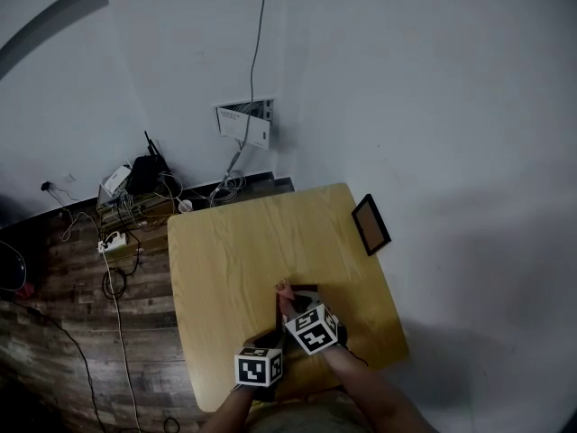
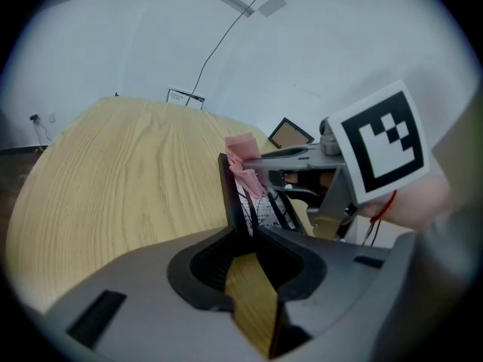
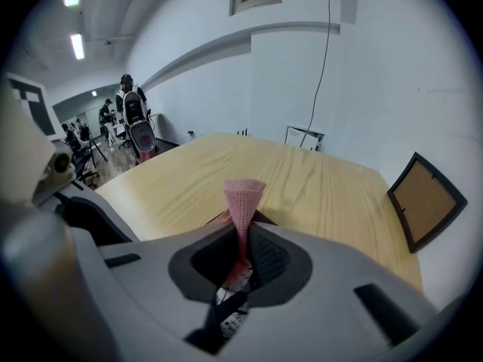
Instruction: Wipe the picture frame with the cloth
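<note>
My left gripper (image 1: 273, 339) (image 2: 243, 234) is shut on the lower edge of a small black picture frame (image 2: 231, 193), which it holds upright on edge above the wooden table (image 1: 225, 260). The frame's printed black-and-white picture (image 2: 263, 211) faces the right gripper. My right gripper (image 1: 290, 299) (image 3: 243, 241) is shut on a pink cloth (image 3: 243, 199) (image 2: 243, 159) (image 1: 285, 288). The cloth's bunched tip rests at the frame's top edge. In the right gripper view the frame's print (image 3: 226, 302) shows just under the jaws.
A second black frame (image 1: 370, 225) (image 3: 424, 199) (image 2: 289, 134) with a brown back leans on the white wall at the table's right edge. Cables, a power strip (image 1: 112, 240) and a router lie on the dark floor to the left. People stand far off in the right gripper view.
</note>
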A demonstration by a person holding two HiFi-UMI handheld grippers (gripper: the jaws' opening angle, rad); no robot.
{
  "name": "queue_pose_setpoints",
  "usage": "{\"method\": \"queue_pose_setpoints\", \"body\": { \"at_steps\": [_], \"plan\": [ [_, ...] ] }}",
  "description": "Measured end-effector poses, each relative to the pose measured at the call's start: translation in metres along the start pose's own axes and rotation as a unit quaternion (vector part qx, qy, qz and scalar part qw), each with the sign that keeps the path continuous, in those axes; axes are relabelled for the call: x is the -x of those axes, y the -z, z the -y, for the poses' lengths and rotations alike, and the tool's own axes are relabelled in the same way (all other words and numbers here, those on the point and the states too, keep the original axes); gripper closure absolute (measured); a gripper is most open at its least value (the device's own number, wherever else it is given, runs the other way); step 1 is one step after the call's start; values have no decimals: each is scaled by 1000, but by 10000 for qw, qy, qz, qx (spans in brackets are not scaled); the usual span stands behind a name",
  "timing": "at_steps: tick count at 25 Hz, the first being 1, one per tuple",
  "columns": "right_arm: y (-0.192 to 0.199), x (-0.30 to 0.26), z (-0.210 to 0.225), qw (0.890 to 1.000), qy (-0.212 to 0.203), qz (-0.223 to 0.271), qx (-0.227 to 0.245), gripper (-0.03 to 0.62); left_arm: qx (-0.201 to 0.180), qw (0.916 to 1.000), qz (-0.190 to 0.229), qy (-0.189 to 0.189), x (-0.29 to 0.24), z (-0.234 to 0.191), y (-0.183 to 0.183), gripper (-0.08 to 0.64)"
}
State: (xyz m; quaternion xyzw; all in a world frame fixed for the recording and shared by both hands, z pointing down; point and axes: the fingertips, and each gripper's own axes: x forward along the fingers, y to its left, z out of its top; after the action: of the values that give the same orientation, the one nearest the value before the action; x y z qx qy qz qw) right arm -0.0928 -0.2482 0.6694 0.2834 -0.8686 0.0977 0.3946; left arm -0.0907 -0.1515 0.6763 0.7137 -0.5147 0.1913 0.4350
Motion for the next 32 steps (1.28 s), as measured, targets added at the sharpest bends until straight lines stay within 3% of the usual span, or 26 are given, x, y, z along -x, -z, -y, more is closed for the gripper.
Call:
{"method": "queue_pose_setpoints", "body": {
  "at_steps": [24, 32],
  "plan": [
    [29, 23, 38, 9985, 481, -241, -42, 574, 198, 9998, 5, -4, 1, -1, 2, 472],
    [14, 37, 27, 9969, 405, 281, -612, 574, 186, 9998, 25, 36, 1, -3, 2, 472]
  ]
}}
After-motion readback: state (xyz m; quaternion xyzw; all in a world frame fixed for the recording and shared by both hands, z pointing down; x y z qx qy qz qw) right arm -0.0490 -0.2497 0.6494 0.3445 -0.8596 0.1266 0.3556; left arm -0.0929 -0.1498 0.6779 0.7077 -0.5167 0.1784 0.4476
